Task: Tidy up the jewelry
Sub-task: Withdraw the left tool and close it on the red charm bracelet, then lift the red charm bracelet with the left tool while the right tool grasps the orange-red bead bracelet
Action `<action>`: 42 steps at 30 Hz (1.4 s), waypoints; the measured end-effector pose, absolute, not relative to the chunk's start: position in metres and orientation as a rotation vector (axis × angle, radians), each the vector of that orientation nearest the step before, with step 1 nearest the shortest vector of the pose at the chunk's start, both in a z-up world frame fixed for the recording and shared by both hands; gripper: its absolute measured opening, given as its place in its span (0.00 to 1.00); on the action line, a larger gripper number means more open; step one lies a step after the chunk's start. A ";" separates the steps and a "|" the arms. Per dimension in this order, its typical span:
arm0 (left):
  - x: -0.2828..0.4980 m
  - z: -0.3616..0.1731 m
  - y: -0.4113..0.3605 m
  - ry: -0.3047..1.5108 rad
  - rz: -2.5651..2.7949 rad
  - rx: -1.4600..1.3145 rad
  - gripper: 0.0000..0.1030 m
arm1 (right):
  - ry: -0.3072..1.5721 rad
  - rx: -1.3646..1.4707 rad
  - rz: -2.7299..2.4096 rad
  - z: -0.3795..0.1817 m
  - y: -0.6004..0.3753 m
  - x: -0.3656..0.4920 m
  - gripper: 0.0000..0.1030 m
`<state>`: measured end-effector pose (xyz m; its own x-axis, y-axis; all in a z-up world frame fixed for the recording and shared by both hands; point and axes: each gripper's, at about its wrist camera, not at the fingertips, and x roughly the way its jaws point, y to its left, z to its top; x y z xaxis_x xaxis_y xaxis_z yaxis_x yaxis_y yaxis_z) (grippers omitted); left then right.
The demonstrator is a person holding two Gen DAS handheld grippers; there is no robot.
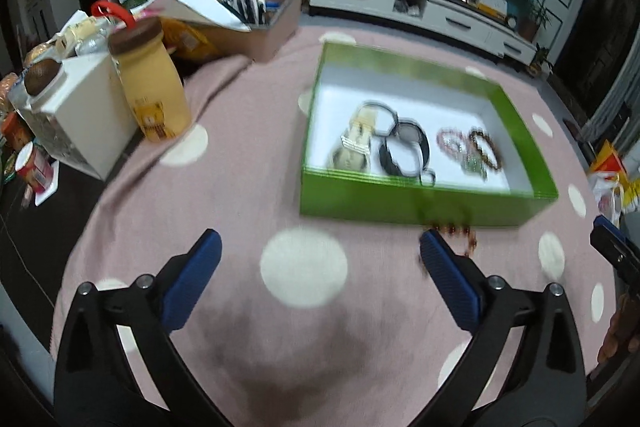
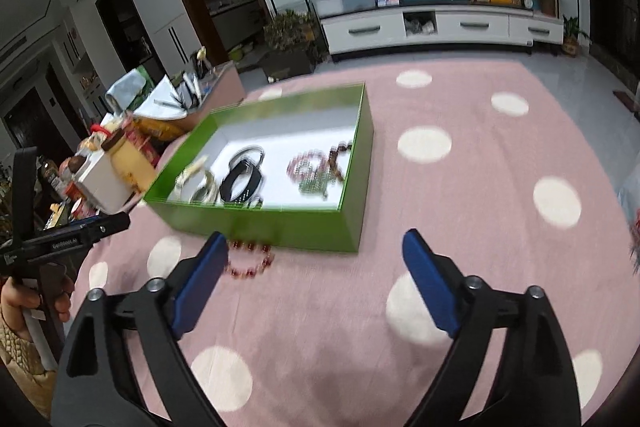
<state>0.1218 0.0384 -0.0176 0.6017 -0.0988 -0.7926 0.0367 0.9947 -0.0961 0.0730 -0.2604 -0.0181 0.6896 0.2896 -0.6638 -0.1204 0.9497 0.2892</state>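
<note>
Both grippers (image 1: pixel 320 247) (image 2: pixel 316 247) wide, empty

left gripper (image 1: pixel 320 253): black frame, blue ribbed fingers (image 1: pixel 448 279), silver screws | sleeve (image 2: pixel 16 351): beige quilted

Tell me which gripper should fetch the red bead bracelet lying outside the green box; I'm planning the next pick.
Probably right. The red bead bracelet lies just ahead of the open right gripper, by its left finger. The left gripper, also open, sees it half hidden behind its right finger.
</note>
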 end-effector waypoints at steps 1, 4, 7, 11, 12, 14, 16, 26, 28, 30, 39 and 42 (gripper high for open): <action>0.117 -0.022 0.037 0.921 -0.094 -0.069 0.98 | 0.788 0.235 0.237 -0.021 -0.258 0.070 0.90; 0.104 -0.033 0.028 0.918 -0.145 -0.057 0.98 | 0.812 0.261 0.257 -0.032 -0.252 0.060 0.90; 0.093 -0.047 0.016 0.916 -0.192 -0.028 0.98 | 0.832 0.294 0.276 -0.042 -0.248 0.054 0.90; 0.089 -0.063 0.001 0.920 -0.244 0.005 0.98 | 0.865 0.301 0.284 -0.054 -0.242 0.051 0.90; 0.090 -0.066 -0.003 0.921 -0.254 0.008 0.98 | 0.868 0.301 0.285 -0.055 -0.241 0.050 0.90; 0.092 -0.070 -0.008 0.923 -0.269 0.009 0.98 | 0.873 0.303 0.284 -0.059 -0.241 0.051 0.90; 0.097 -0.074 -0.014 0.921 -0.280 0.016 0.97 | 0.876 0.309 0.283 -0.061 -0.242 0.052 0.90; 0.123 -0.084 -0.047 0.903 -0.375 0.084 0.65 | 0.885 0.332 0.287 -0.069 -0.248 0.060 0.90; 0.127 -0.086 -0.052 0.902 -0.396 0.090 0.56 | 0.888 0.336 0.286 -0.071 -0.249 0.061 0.90; 0.131 -0.087 -0.055 0.902 -0.409 0.094 0.43 | 0.892 0.341 0.286 -0.073 -0.251 0.063 0.90; 0.132 -0.092 -0.054 0.902 -0.437 0.080 0.25 | 0.899 0.344 0.293 -0.073 -0.246 0.074 0.90; 0.128 -0.089 -0.045 0.899 -0.429 0.057 0.25 | 0.908 0.344 0.299 -0.073 -0.240 0.081 0.90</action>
<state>0.1282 -0.0454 -0.0891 0.5435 -0.3372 -0.7687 0.3846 0.9140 -0.1291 0.0813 -0.2399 -0.0733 0.5813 0.3935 -0.7122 -0.1074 0.9047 0.4122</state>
